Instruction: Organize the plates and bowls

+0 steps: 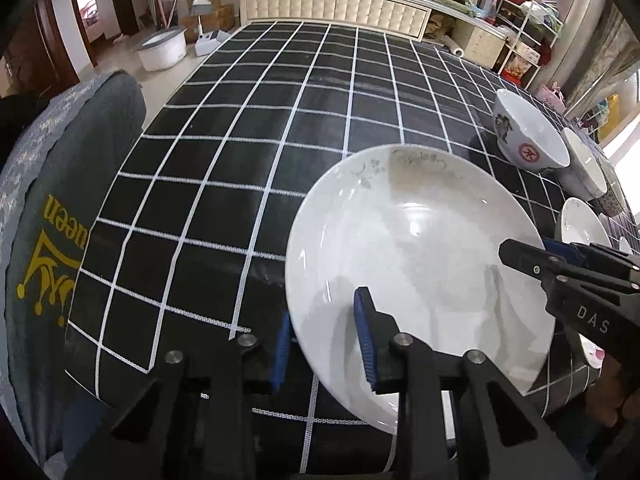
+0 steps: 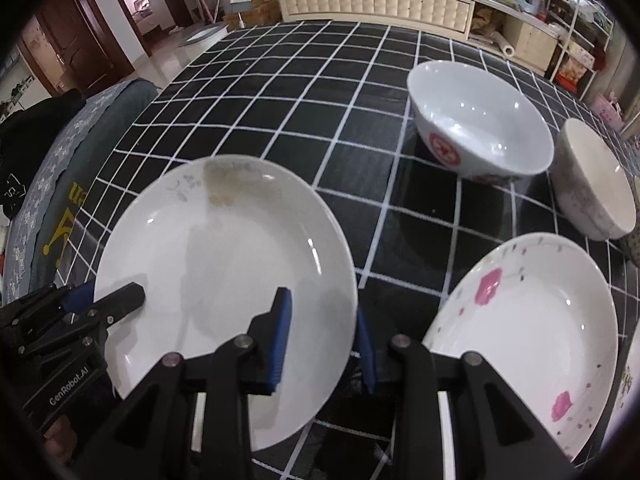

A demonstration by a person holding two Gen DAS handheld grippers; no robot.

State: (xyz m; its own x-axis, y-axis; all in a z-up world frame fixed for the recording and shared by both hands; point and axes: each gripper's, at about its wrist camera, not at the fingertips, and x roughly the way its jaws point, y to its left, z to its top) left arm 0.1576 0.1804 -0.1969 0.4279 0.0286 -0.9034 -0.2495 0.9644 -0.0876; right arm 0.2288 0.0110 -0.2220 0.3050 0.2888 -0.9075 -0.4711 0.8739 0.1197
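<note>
A plain white plate lies near the front edge of the black checked table. My left gripper straddles its left rim, one finger above and one below, jaws apart. My right gripper straddles its right rim the same way and shows in the left wrist view. The left gripper shows in the right wrist view. A plate with pink flowers lies to the right. A white bowl with a red emblem and a cream bowl stand behind it.
A grey cushion with yellow lettering sits off the table's left edge. More dishes crowd the right edge. A padded cabinet and cluttered shelves stand beyond the table's far side.
</note>
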